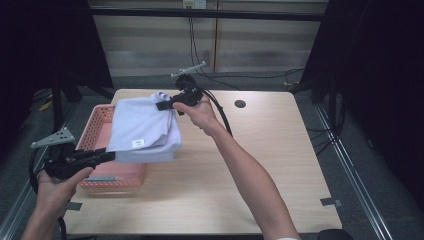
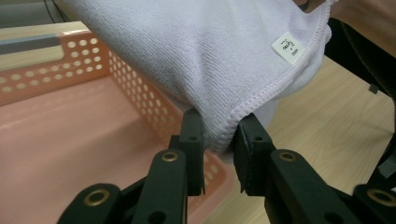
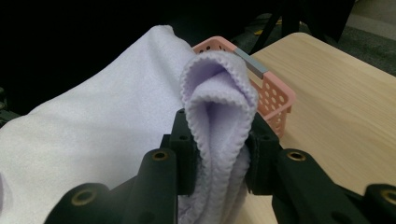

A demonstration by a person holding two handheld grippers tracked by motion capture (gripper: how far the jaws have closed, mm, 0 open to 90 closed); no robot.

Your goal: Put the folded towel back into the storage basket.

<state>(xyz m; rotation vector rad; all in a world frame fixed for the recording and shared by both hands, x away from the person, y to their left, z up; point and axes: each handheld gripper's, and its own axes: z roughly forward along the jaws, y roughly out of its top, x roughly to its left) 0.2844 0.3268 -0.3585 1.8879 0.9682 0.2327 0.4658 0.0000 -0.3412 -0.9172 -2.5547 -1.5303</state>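
Folded lilac microfibre towel [image 1: 142, 131] hanging stretched between both tongs, over the right rim of pink perforated plastic basket [image 1: 100, 131]. Left gripper [image 2: 219, 140] clamping near corner; right gripper [image 3: 219, 140] clamping bunched far corner. Basket lying leftward, below cloth, nearer left hand.

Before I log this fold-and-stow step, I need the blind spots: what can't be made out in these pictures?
- Basket floor: high view, the lifted towel covers much of it.
- Towel label print: left gripper view, too small to read.
- Left gripper pads' contact: towel edge wraps over them.
- Right gripper pads: bunched towel folds hide them.
- Table near edge: forearms cover part.
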